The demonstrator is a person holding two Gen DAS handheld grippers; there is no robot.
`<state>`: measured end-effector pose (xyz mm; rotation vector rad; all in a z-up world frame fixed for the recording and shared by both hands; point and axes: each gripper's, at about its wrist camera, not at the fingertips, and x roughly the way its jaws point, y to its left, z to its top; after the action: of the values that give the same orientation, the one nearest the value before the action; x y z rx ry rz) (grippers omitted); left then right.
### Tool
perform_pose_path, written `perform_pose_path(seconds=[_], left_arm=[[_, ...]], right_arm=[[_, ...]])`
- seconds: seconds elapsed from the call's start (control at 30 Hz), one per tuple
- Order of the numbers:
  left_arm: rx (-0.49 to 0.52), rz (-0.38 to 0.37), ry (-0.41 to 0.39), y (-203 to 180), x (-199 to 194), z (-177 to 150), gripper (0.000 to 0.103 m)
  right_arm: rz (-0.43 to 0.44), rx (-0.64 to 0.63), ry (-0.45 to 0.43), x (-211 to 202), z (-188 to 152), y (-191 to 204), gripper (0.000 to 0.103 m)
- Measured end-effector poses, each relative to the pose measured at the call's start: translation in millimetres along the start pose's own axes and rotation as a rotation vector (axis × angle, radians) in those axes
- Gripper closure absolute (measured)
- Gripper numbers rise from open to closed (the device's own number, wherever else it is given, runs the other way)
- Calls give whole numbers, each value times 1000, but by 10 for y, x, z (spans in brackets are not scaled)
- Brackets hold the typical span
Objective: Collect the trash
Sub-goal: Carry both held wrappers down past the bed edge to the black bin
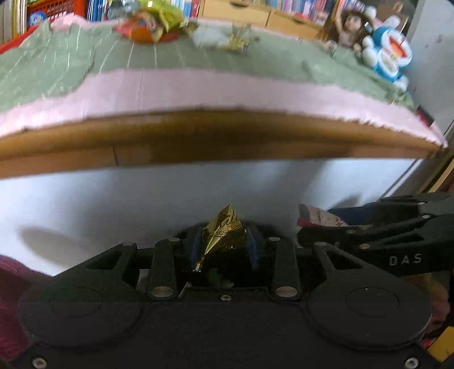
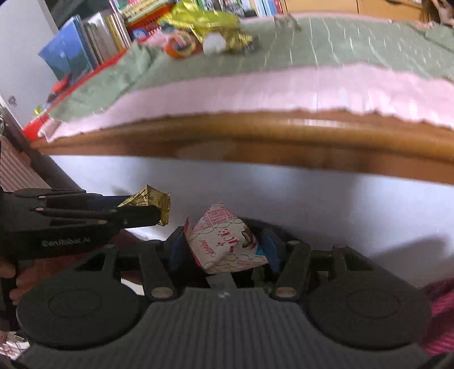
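Note:
My left gripper (image 1: 224, 241) is shut on a gold foil wrapper (image 1: 224, 234), held below the table's wooden edge (image 1: 215, 133). From the right wrist view that gold wrapper (image 2: 147, 200) sticks out of the left gripper at the left. My right gripper (image 2: 224, 245) is shut on a white and pink printed wrapper (image 2: 224, 241). It enters the left wrist view as a black arm (image 1: 397, 238) with the wrapper (image 1: 320, 218) at its tip. More trash lies on the green cloth (image 1: 198, 59) at the far side: a heap of colourful wrappers (image 1: 150, 24), a white wad (image 1: 208, 38) and gold foil (image 1: 238, 41).
A pink mat (image 1: 227, 90) lies under the green cloth on the table. A blue and white cat plush (image 1: 390, 54) and a doll (image 1: 347, 28) sit at the far right. Books (image 2: 93, 42) and wooden drawers (image 1: 255, 14) line the back. White floor (image 1: 142, 204) spreads below.

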<state>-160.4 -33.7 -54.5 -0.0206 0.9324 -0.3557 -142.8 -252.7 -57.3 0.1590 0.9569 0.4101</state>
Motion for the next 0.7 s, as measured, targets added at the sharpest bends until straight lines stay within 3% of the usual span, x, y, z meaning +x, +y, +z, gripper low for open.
perform_pose_path(seconds=[0.7], left_arm=[[-29, 79, 231, 122, 865, -358, 71]], right_arm=[[-72, 119, 150, 625, -272, -186, 40]])
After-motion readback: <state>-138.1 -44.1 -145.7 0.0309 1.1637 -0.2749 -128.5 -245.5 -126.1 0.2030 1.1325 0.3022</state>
